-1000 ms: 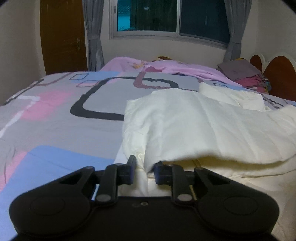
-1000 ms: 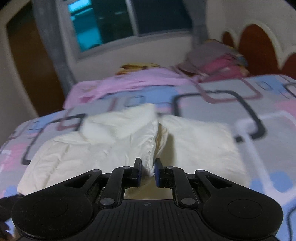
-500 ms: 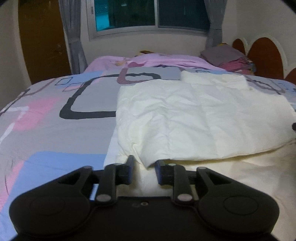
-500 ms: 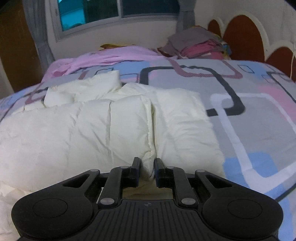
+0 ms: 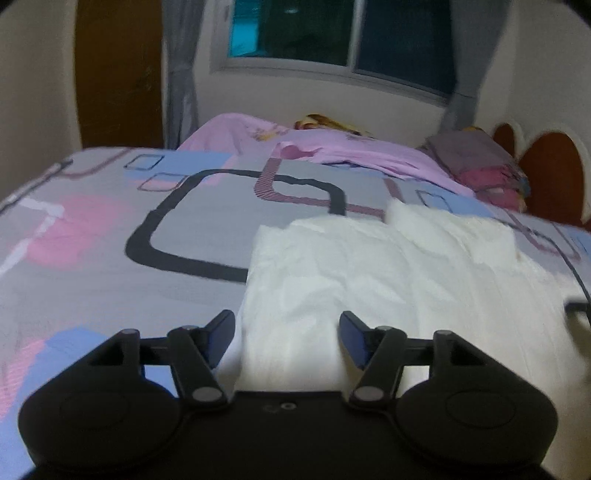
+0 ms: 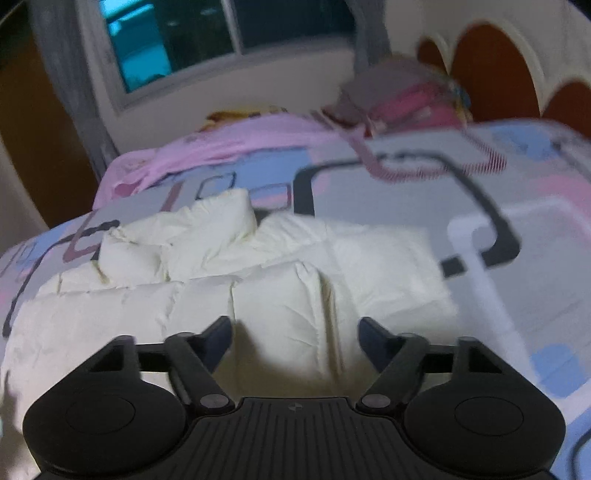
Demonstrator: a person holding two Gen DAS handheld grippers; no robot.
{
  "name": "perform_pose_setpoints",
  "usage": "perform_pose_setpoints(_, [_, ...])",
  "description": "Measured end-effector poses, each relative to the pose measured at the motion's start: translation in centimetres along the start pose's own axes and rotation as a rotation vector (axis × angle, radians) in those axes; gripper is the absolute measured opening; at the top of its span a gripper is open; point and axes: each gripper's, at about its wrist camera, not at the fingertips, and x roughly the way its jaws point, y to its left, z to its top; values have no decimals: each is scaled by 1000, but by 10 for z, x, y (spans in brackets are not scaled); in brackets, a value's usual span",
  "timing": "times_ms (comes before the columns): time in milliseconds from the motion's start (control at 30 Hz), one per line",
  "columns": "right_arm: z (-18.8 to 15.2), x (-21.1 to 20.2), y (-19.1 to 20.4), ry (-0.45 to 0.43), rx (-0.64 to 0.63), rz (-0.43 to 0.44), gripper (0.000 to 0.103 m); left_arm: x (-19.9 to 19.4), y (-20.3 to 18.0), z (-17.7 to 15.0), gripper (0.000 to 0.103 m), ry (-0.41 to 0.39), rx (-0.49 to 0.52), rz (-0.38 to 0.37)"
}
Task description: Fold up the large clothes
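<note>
Cream quilted padded garment [image 5: 388,280] is laid flat on the patterned grey-pink-blue bedspread [image 5: 110,236], near edge doubled over, likely so the fold can settle. Left hand-held gripper [image 5: 287,334] is spread wide, empty, low over the garment's near left edge. Right hand-held gripper [image 6: 295,338] is likewise parted, nothing gripped, level above the folded near edge.

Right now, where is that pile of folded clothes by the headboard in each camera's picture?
Left wrist: the pile sits upper right, just left of the headboard.
Right wrist: the pile sits top, right of centre, again left of the headboard.
Shared landmark: the window.
</note>
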Motion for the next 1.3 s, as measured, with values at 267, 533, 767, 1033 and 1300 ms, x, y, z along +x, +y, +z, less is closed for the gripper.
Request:
perform_pose_setpoints(267, [-6, 21, 20, -12, -158, -111, 46, 73, -5, 14, 49, 50, -4, 102])
perform_pose_setpoints(533, [-9, 30, 13, -13, -161, -144, 46, 85, -2, 5, 49, 75, 4, 119])
perform_pose_setpoints(767, [4, -14, 23, -142, -176, -88, 46, 62, -4, 11, 47, 44, 31, 122])
perform_pose_setpoints(1033, [-1, -24, 48, -172, -249, -46, 46, 26, -25, 15, 49, -30, 75, 89])
perform_pose_setpoints(1300, [-36, -18, 38, -90, -293, -57, 46, 13, -48, -15, 50, 13, 110, 25])
